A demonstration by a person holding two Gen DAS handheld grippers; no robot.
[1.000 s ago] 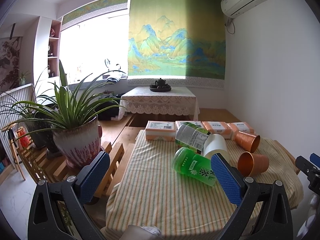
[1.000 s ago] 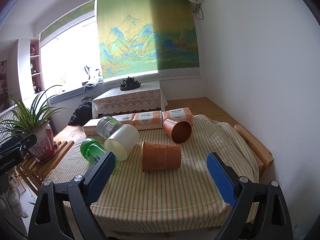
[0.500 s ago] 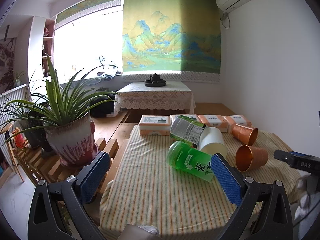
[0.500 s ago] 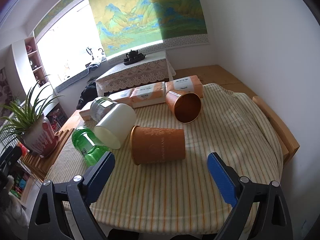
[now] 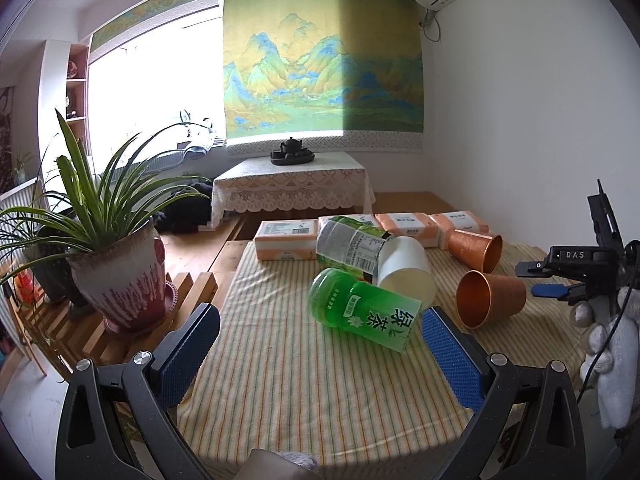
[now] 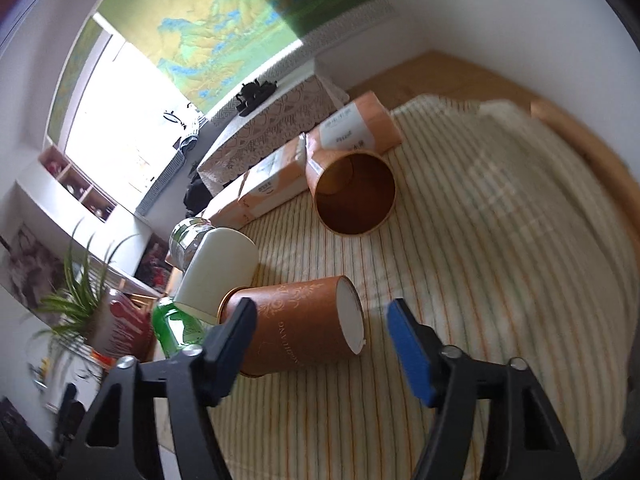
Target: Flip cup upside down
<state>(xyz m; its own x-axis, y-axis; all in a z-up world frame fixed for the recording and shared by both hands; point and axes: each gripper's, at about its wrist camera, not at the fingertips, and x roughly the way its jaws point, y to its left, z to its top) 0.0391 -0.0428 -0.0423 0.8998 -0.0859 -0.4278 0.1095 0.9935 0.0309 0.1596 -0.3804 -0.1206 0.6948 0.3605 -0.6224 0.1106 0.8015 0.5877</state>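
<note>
Several cups lie on their sides on the striped tablecloth (image 5: pixel 304 392). The nearest orange paper cup (image 6: pixel 300 328) lies with its white base toward the right; it also shows in the left wrist view (image 5: pixel 490 298). My right gripper (image 6: pixel 322 338) is open, tilted, its fingers straddling this cup without touching. A second orange cup (image 6: pixel 354 196) lies behind it, mouth toward me. A white cup (image 6: pixel 218 276) and a green cup (image 5: pixel 364 312) lie to the left. My left gripper (image 5: pixel 320 352) is open and empty over the table's near left part.
Orange tissue packs (image 5: pixel 404 226) line the table's far edge. A labelled can-like cup (image 5: pixel 348 246) lies by them. A potted plant (image 5: pixel 120 268) stands on a wooden rack to the left. A white wall stands to the right.
My right gripper has moved forward and down and rolled, so its fingers now flank the nearest orange cup. My left gripper has drifted slightly; the cups have not moved.
</note>
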